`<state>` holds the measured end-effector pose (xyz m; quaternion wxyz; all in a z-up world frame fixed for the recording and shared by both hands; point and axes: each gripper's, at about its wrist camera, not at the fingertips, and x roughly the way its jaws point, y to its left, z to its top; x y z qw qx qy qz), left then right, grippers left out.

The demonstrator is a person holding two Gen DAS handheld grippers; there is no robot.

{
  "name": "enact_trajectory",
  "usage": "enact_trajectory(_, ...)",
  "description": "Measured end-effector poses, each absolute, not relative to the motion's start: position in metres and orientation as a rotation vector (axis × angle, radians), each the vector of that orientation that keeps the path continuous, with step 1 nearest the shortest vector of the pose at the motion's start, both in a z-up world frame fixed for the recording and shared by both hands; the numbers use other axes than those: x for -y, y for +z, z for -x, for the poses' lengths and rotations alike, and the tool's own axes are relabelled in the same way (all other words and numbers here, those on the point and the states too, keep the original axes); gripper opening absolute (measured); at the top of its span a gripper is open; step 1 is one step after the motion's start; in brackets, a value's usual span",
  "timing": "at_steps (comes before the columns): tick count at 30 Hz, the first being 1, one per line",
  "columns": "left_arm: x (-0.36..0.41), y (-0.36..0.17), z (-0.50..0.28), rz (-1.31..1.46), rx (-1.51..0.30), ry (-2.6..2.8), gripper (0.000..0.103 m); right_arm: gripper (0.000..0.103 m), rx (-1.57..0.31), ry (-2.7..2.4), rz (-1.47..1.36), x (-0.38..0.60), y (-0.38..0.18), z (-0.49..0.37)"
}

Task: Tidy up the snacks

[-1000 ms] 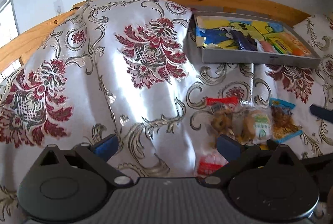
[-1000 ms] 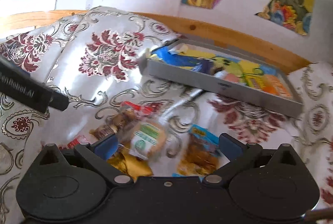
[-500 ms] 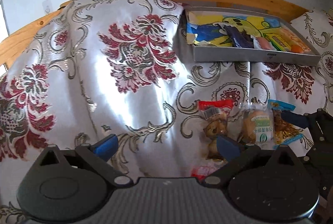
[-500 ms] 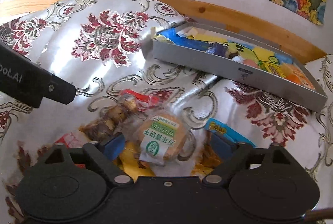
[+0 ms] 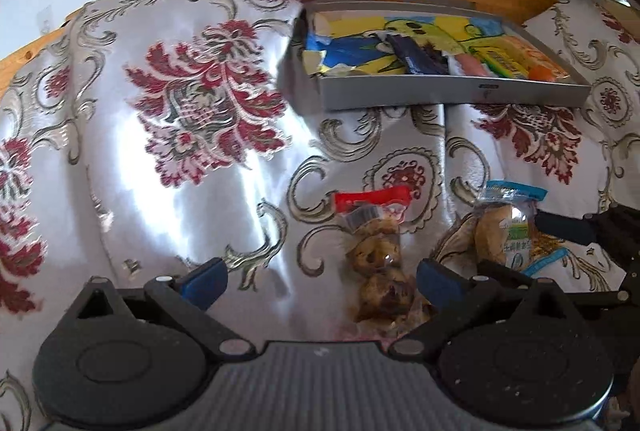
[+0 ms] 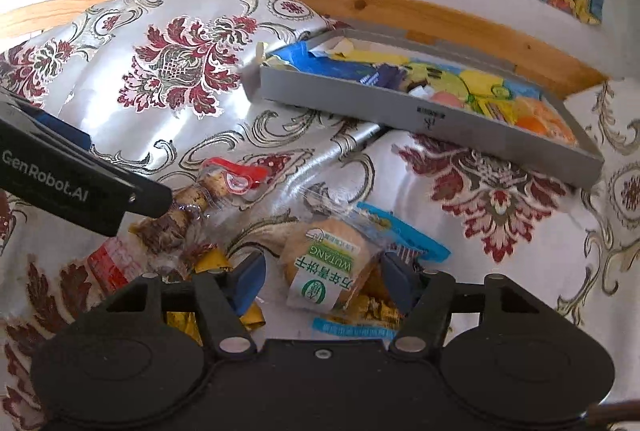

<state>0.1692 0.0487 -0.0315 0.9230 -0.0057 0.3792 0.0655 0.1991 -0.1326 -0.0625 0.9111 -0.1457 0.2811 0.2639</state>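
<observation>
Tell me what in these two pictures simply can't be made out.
- Red snack packet, right wrist view: its print is blurred, and the claw body cuts off its lower part.
- Gold wrapper, right wrist view: mostly under the right claw and other packets.
- Snacks in the grey tray, left wrist view: too small to name.
- Blue packet, right wrist view: the biscuit pack covers its middle.

One grey tray point(image 6: 472, 119), two tongs point(image 6: 322, 281) point(image 5: 318, 277), several snack packets point(image 6: 328, 271).
</observation>
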Motion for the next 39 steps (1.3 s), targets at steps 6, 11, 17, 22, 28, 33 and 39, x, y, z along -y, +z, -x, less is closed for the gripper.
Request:
enact_trajectory(6, -0.047, -0.035, -0.179, 0.031, -0.790, 0.067, 0.095, 0.066, -0.592, 0.548, 0.308, 0.130, -0.068, -0.199)
enact_trajectory(11, -0.045, -0.037, -0.185, 0.045, -0.809, 0.041, 0.083, 0.066, -0.577, 0.558, 0.327, 0.126, -0.070, -0.197)
enact_trajectory(17, -0.043, -0.042, -0.189, 0.055, -0.837, 0.012, 0.068, 0.066, -0.565, 0.548, 0.356, 0.123, -0.073, -0.198)
enact_trajectory(22, -0.039, -0.049, -0.195, 0.045, -0.879, 0.002, 0.053, 0.066, -0.563, 0.548, 0.365, 0.122, -0.074, -0.199)
enact_trajectory(28, -0.039, -0.051, -0.197, 0.047, -0.885, -0.007, 0.050, 0.067, -0.556, 0.549, 0.373, 0.121, -0.076, -0.200)
enact_trajectory(33, -0.042, -0.051, -0.198, 0.067, -0.894, -0.017, 0.045, 0.069, -0.545, 0.548, 0.391, 0.117, -0.080, -0.202)
enact_trajectory(39, -0.045, -0.048, -0.196, 0.091, -0.895, -0.015, 0.041, 0.067, -0.546, 0.539, 0.400, 0.116, -0.080, -0.202)
